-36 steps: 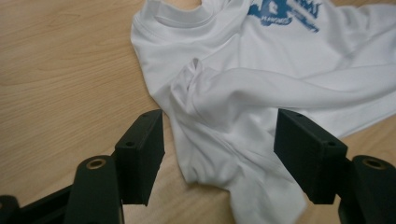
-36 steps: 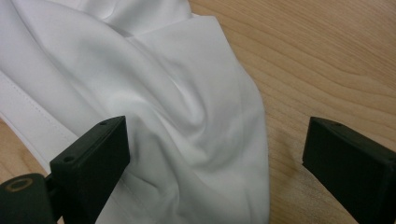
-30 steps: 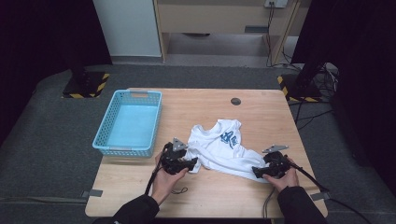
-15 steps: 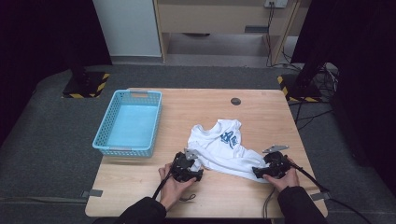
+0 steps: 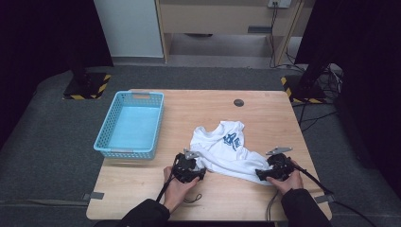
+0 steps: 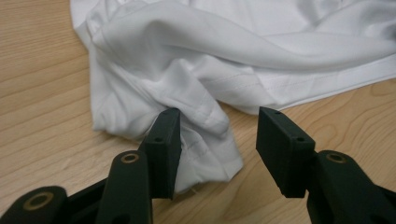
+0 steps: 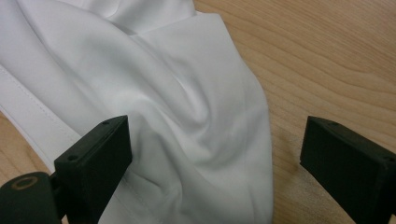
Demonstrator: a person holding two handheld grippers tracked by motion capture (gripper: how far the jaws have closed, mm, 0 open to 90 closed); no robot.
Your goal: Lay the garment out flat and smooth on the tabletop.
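A white T-shirt [image 5: 222, 146] with a blue print lies crumpled on the wooden table [image 5: 265, 118]. My left gripper [image 5: 198, 165] is at the shirt's near left corner. In the left gripper view a folded hem of the T-shirt [image 6: 205, 116] lies between the jaws of my left gripper [image 6: 218, 126]. The jaws have just been closing; one pad touches the cloth, the other stands apart from it. My right gripper [image 5: 261, 173] is at the shirt's near right end. In the right gripper view my right gripper [image 7: 215, 135] stands wide open with a bulge of the T-shirt [image 7: 196, 107] between its jaws.
A light blue plastic basket [image 5: 124, 151] sits at the table's left side. A small dark round disc [image 5: 239, 102] lies near the far edge. Bare wood lies to the right of the shirt and along the near edge, where cables trail from both grippers.
My left gripper has moved a little right and toward the near edge, onto the shirt's corner, and its jaws look narrower. The right gripper and the shirt have kept still.
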